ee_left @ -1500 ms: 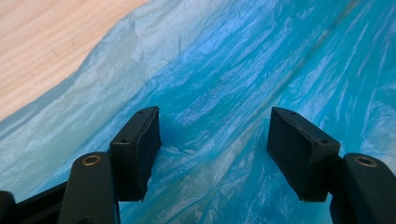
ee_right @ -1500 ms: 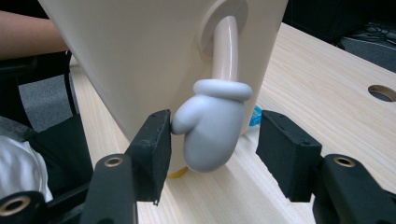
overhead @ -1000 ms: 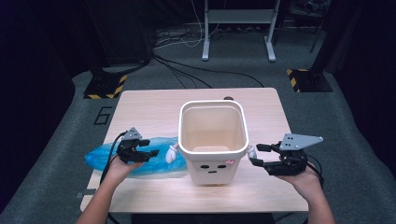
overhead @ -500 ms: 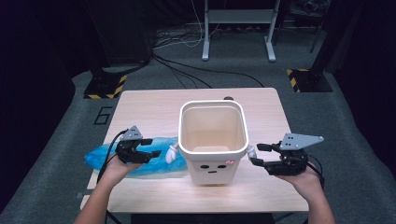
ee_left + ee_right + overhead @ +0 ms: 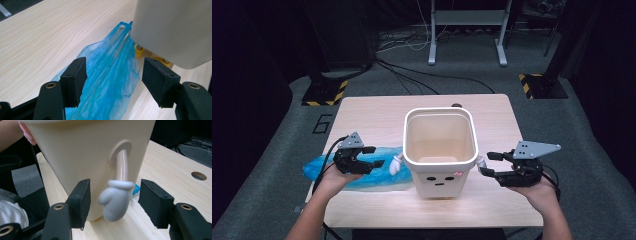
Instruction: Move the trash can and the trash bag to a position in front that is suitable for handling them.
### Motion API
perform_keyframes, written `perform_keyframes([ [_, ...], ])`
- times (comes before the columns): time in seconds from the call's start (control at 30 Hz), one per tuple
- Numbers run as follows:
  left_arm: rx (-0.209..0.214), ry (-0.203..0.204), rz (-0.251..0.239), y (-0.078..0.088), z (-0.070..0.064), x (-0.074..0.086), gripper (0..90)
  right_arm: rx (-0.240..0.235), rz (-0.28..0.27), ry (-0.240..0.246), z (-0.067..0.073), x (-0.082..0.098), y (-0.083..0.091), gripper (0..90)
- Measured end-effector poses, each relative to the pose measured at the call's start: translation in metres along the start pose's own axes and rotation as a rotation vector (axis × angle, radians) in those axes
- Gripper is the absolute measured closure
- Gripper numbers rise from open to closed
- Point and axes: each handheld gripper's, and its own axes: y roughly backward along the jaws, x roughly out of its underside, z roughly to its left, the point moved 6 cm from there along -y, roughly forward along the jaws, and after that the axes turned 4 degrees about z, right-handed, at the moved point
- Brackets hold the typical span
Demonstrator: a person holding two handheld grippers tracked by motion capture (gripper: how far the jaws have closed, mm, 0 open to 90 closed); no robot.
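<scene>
Seemingly light, limp and slippery, the crumpled blue plastic bag (image 5: 357, 170) lying left of the cream plastic bin (image 5: 439, 145) is best pinched at a gathered fold by the spread left gripper (image 5: 371, 159); the right gripper (image 5: 486, 164) is likewise spread.

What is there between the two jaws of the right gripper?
In the right gripper view, the bin's small grey mitten hand on its beige arm hangs between the open jaws of the right gripper; neither pad touches it.

The bench (image 5: 377, 112) is lit brightly from above, the floor around stays dark, and the high view looks slightly soft.
</scene>
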Motion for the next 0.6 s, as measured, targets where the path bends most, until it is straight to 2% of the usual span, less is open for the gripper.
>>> perform_keyframes([
  [0.13,0.022,-0.006,-0.004,0.006,-0.003,-0.007,37.1,-0.005,-0.005,-0.006,0.001,-0.006,0.004,41.2],
  [0.43,0.063,-0.017,-0.015,0.024,-0.012,-0.027,37.5,-0.034,0.004,0.025,0.007,-0.024,0.016,41.9],
  [0.6,0.085,-0.022,-0.035,0.034,-0.016,-0.039,37.5,-0.046,0.048,0.047,0.009,-0.03,0.019,43.0],
])
